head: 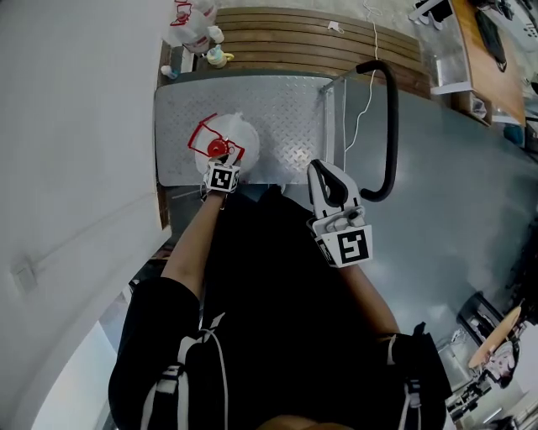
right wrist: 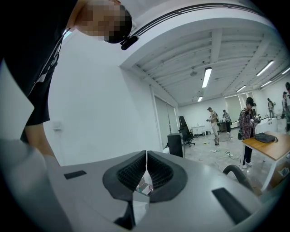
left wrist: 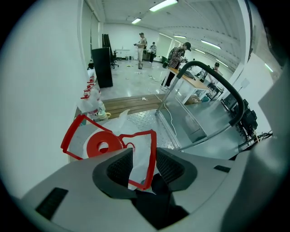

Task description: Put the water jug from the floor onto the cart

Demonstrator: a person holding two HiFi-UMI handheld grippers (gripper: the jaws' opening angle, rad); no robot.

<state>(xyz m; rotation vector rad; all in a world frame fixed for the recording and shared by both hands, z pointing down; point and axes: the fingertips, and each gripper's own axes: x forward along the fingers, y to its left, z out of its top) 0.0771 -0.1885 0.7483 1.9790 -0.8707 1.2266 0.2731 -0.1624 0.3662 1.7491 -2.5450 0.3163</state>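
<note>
The water jug point(head: 235, 138), clear with a red cap point(head: 217, 149) and a red wire handle point(head: 202, 133), stands on the cart's diamond-plate deck point(head: 286, 117) near its front left. My left gripper point(head: 223, 172) points steeply down at the jug's top. In the left gripper view the jaws stand open around one side of the red handle point(left wrist: 152, 156), with a gap at the left pad; the red cap point(left wrist: 104, 145) lies just beyond. My right gripper point(head: 324, 180) hovers by the cart's front edge, shut with nothing in it point(right wrist: 146, 170).
The cart's black push handle point(head: 391, 126) arches at the right of the deck. A wooden pallet point(head: 311, 38) lies behind the cart, with more jugs point(head: 192, 25) at its left end by the white wall. Several people stand at tables far across the room point(left wrist: 174, 59).
</note>
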